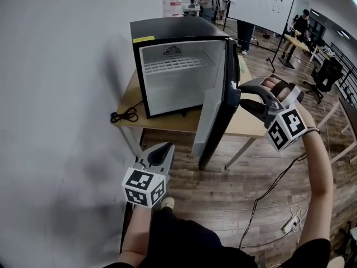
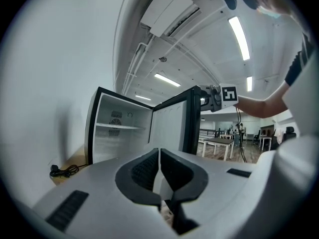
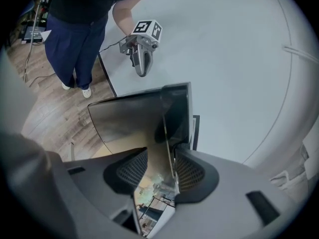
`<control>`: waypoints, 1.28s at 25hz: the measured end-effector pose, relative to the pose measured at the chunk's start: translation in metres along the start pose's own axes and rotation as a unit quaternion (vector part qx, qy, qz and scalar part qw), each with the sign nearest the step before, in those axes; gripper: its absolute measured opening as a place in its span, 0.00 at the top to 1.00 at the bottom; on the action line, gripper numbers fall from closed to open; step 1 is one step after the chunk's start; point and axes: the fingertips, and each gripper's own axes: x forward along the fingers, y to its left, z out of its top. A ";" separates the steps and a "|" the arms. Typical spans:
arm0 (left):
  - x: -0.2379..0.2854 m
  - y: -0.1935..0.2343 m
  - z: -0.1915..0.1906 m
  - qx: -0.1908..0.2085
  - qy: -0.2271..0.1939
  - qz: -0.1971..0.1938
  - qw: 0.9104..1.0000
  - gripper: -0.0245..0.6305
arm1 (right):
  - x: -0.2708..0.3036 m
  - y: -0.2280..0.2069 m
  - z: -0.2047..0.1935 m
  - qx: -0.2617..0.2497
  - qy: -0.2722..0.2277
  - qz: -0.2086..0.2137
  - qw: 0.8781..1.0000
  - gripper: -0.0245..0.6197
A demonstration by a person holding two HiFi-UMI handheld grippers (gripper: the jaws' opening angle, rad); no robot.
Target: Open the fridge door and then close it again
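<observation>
A black mini fridge (image 1: 173,66) stands on a wooden table, its white inside bare. Its door (image 1: 215,121) hangs wide open toward me. My right gripper (image 1: 244,100) is at the door's upper free edge, on the outer side. In the right gripper view the jaws (image 3: 162,168) stand open, with the glossy door (image 3: 129,118) running between them, its edge close to the right pad. My left gripper (image 1: 162,149) hangs low at the left, away from the fridge, shut with nothing in it (image 2: 159,158). From there the fridge (image 2: 119,128) and door (image 2: 172,123) lie ahead.
The table (image 1: 245,124) reaches past the fridge to the right. A coiled black cable (image 1: 125,115) lies at its left end by the wall. A cable and power strip (image 1: 290,225) lie on the wood floor. A whiteboard (image 1: 259,7), people and an office chair (image 1: 326,74) are behind.
</observation>
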 end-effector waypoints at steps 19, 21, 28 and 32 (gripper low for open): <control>-0.013 0.096 0.014 -0.016 -0.009 0.061 0.998 0.94 | 0.089 -0.062 0.060 -0.038 -0.012 0.003 0.999 0.80; -0.011 0.105 0.016 -0.017 -0.012 0.063 0.998 0.94 | 0.099 -0.068 0.063 -0.037 -0.009 0.007 0.999 0.80; -0.006 0.135 0.015 -0.023 -0.014 0.067 0.997 0.94 | 0.137 -0.087 0.072 -0.030 0.002 0.006 1.000 0.84; 0.002 0.160 0.017 -0.025 -0.017 0.069 0.997 0.94 | 0.166 -0.102 0.075 -0.017 0.001 0.006 1.000 0.84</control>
